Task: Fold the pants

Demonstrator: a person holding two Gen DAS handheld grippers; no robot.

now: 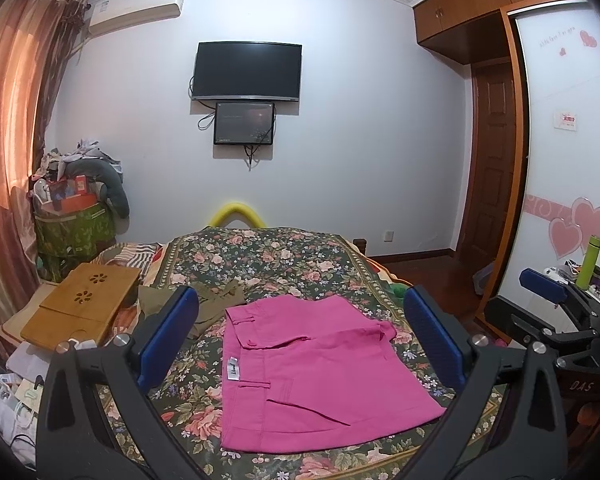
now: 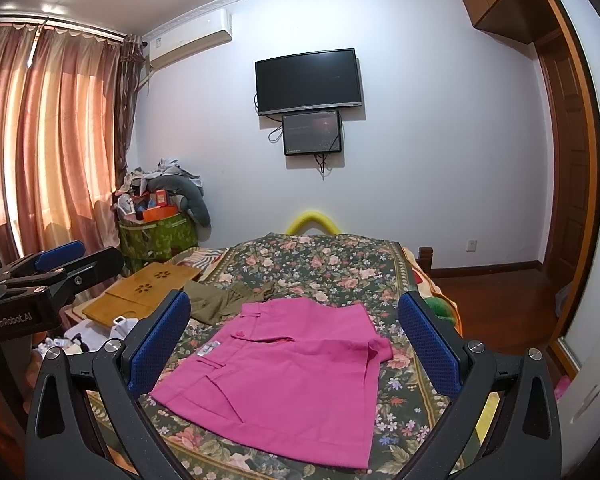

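Pink pants (image 1: 320, 376) lie folded into a flat rectangle on the floral bedspread (image 1: 268, 264); they also show in the right wrist view (image 2: 292, 376). My left gripper (image 1: 300, 336) is open and empty, held above the pants, which lie between its blue pads (image 1: 168, 336). My right gripper (image 2: 296, 340) is open and empty, also above the pants. The right gripper shows at the right edge of the left wrist view (image 1: 548, 292); the left gripper shows at the left edge of the right wrist view (image 2: 60, 264).
An olive garment (image 1: 216, 304) lies crumpled behind the pants. A wooden lap tray (image 1: 84, 304) sits at the bed's left side, with clutter below it. A laundry pile on a green bin (image 1: 76, 208) stands by the curtain. A wardrobe (image 1: 568, 160) is on the right.
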